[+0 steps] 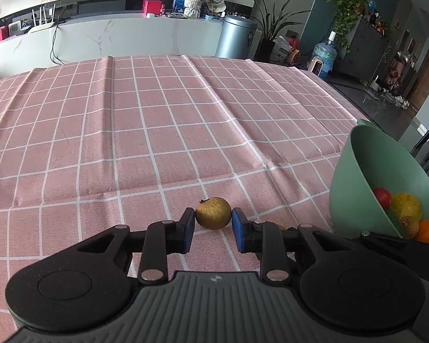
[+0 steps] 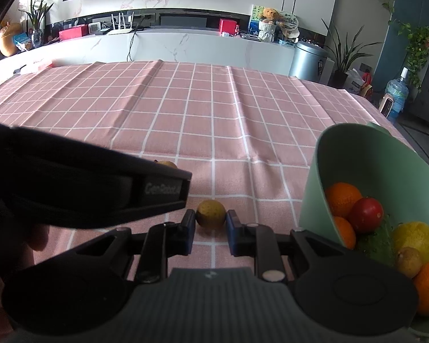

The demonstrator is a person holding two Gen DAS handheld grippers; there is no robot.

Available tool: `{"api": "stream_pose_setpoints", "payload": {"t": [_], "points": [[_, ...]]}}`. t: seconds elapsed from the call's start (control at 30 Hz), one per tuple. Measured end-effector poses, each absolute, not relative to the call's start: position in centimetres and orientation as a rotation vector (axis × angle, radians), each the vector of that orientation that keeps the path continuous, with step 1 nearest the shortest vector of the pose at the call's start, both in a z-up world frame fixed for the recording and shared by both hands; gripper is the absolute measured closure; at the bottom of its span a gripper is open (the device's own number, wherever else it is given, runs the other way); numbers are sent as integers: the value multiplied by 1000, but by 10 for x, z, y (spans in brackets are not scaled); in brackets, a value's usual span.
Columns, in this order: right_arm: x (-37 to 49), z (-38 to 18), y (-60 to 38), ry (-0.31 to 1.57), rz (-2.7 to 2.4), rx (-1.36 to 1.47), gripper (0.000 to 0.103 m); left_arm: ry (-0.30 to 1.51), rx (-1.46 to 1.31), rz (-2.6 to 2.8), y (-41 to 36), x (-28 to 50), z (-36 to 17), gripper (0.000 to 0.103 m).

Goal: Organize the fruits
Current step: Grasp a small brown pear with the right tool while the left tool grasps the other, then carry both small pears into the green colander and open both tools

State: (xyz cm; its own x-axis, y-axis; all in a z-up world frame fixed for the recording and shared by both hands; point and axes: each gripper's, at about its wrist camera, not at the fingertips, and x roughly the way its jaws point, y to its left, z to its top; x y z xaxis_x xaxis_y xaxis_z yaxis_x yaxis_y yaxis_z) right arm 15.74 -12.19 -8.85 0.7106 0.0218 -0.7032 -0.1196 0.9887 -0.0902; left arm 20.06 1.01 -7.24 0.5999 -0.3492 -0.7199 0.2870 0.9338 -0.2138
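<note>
In the left wrist view my left gripper (image 1: 213, 220) is shut on a brownish-yellow round fruit (image 1: 213, 213), its blue pads (image 1: 189, 230) touching both sides just above the pink checked cloth. In the right wrist view my right gripper (image 2: 210, 221) is shut on a second small yellow-brown fruit (image 2: 211, 213). A green bowl (image 2: 366, 157) stands to the right and holds oranges (image 2: 342, 197), a red fruit (image 2: 367, 214), a lemon (image 2: 414, 238) and a small brown fruit (image 2: 408, 261). The bowl (image 1: 357, 171) also shows at the right of the left wrist view. The left gripper's body (image 2: 85, 185) crosses the right wrist view and hides most of its fruit.
The table is covered by a pink checked cloth (image 1: 157, 128) with creases. Its right edge runs just beyond the bowl. Behind the table stand a white marble counter (image 2: 186, 45), a metal bin (image 1: 236, 37), plants and a water bottle (image 1: 324, 54).
</note>
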Motion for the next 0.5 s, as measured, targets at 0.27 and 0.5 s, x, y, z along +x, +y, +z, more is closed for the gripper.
{"api": "stream_pose_setpoints", "payload": {"t": [0.27, 0.5], "points": [[145, -73, -128, 767, 121, -105, 85, 843, -49, -308, 14, 184, -52, 72], [127, -40, -136, 729, 165, -59, 85, 817, -15, -299, 10, 160, -27, 72]]}}
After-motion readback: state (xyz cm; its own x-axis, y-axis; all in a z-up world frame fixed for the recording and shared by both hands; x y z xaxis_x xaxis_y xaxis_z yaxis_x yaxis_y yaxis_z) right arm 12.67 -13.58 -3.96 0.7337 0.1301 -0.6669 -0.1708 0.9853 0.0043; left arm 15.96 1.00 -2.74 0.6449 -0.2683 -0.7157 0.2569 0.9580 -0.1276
